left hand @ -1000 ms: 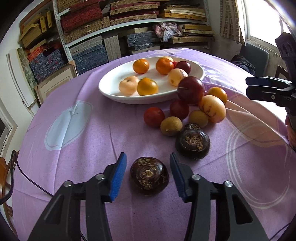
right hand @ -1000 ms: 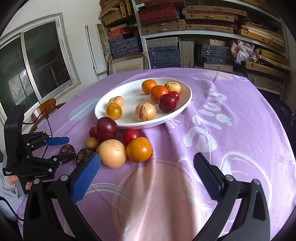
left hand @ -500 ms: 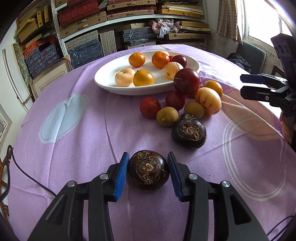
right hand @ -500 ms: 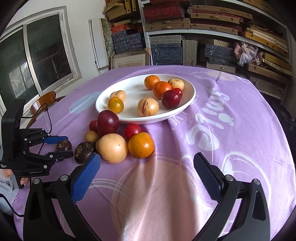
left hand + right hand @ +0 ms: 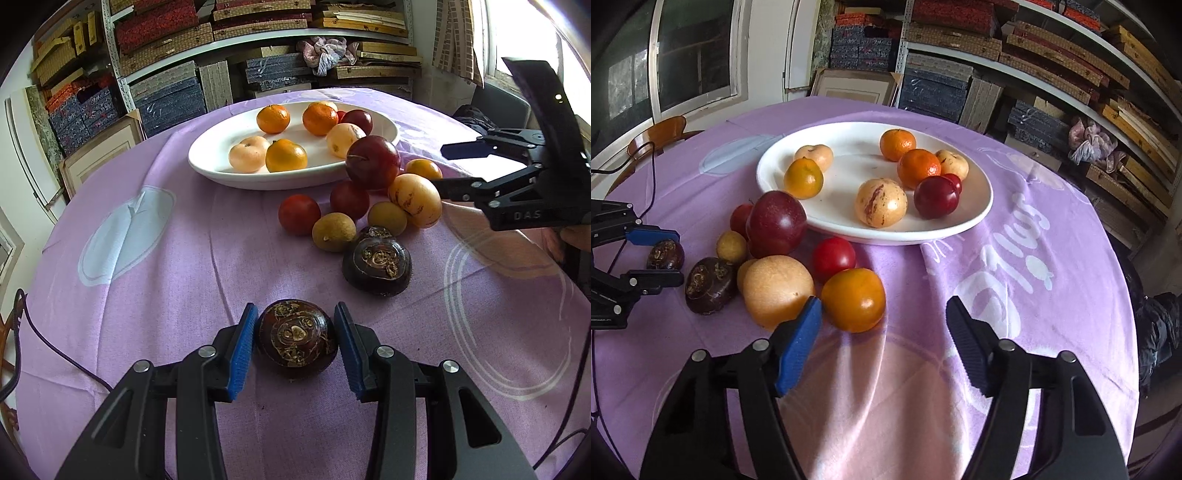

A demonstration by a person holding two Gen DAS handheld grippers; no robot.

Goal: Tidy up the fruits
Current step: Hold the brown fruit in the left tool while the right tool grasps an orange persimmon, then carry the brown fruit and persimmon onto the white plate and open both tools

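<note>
A: Fruits, mostly in two lots on the purple tablecloth point(image 5: 155, 266). The biggest thing on it is the white oval plate point(image 5: 975, 218), and it holds tangerines, a pale speckled melon-like fruit point(image 5: 881, 202), a dark red plum point(image 5: 936, 197) and two peach-coloured ones.

B: And the second lot?

A: A loose cluster just in front of the plate's near rim. The large dark red plum point(image 5: 776, 223) touches the rim. Beside it lie a big pale yellow fruit point(image 5: 778, 291), an orange one point(image 5: 854, 305), a red tomato-like one point(image 5: 834, 259), small yellow-green ones and a dark brown water chestnut point(image 5: 376, 265).

B: What has the left gripper point(image 5: 295, 338) got?

A: A second water chestnut point(image 5: 297, 338), set apart from the cluster. Both blue pads press its sides, so the jaws are narrowed tight onto it. Whether it sits on the cloth or is just off it I cannot tell.

B: The right gripper point(image 5: 884, 332)?

A: Its jaws have just been closing and now stand about half apart with nothing between them, only cloth. The orange fruit lies just beyond the blue pad point(image 5: 798, 345). A bit of the person's hand point(image 5: 576, 236) shows behind that gripper in the left wrist view.
</note>
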